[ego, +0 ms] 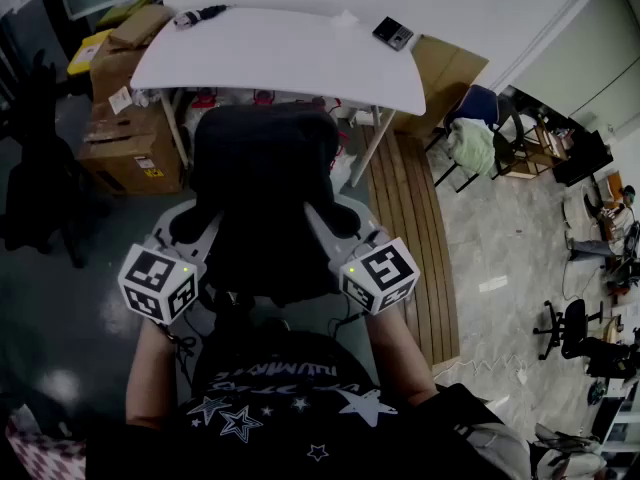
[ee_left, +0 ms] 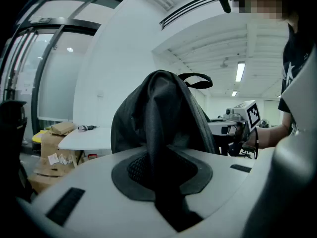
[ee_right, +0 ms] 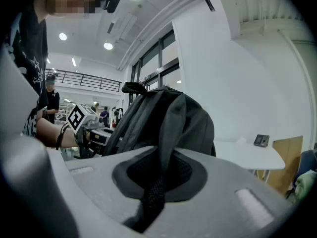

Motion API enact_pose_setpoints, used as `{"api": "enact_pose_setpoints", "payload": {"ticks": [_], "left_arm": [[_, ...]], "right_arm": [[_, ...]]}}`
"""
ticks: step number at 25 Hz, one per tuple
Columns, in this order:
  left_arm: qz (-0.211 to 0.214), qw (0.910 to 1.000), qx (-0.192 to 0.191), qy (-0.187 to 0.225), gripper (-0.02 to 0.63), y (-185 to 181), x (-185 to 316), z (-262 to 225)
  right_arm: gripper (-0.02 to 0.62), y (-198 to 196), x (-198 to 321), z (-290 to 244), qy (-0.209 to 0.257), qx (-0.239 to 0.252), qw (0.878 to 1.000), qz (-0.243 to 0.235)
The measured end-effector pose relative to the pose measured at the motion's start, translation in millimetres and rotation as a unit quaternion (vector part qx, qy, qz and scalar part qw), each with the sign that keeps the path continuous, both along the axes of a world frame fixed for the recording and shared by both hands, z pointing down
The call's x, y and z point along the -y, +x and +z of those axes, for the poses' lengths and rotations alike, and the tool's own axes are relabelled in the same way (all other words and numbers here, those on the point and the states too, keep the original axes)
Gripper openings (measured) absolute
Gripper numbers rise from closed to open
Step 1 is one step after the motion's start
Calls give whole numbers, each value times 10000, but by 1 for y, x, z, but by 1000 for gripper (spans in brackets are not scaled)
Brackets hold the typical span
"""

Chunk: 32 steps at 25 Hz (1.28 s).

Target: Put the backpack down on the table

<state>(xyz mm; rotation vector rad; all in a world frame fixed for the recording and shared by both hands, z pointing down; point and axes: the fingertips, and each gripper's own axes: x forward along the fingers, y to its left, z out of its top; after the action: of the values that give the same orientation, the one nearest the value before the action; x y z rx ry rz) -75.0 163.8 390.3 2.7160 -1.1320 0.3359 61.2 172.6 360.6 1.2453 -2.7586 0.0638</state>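
Observation:
A black backpack (ego: 262, 188) hangs in the air in front of me, short of the white table (ego: 280, 63). My left gripper (ego: 192, 230) is shut on the left shoulder strap (ee_left: 166, 182), which runs down between its jaws. On the other side, my right gripper (ego: 338, 223) is shut on a mesh-lined strap (ee_right: 151, 192). In the left gripper view the backpack (ee_left: 163, 108) rises upright just past the jaws, its top handle showing. From the right gripper view the backpack (ee_right: 168, 118) fills the middle, with the table (ee_right: 247, 155) behind it.
On the table lie a small dark device (ego: 393, 34) at the far right and a dark object (ego: 200, 15) at the far left. Cardboard boxes (ego: 125, 138) stand left of the table. A slatted wooden panel (ego: 410, 238) lies to the right, by a chair with clothes (ego: 478, 140).

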Motion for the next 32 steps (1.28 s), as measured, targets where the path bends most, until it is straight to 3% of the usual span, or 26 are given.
{"api": "enact_pose_setpoints", "payload": {"ticks": [17,32], "left_arm": [[128,9999,111,-18,74,15,-30,5],[-104,9998,165,-65,74,13,-55,7]], "right_arm": [[29,15,-31,9,-61,66,9999,91],[31,13,-50,11,-127,29,9998,-136]]}}
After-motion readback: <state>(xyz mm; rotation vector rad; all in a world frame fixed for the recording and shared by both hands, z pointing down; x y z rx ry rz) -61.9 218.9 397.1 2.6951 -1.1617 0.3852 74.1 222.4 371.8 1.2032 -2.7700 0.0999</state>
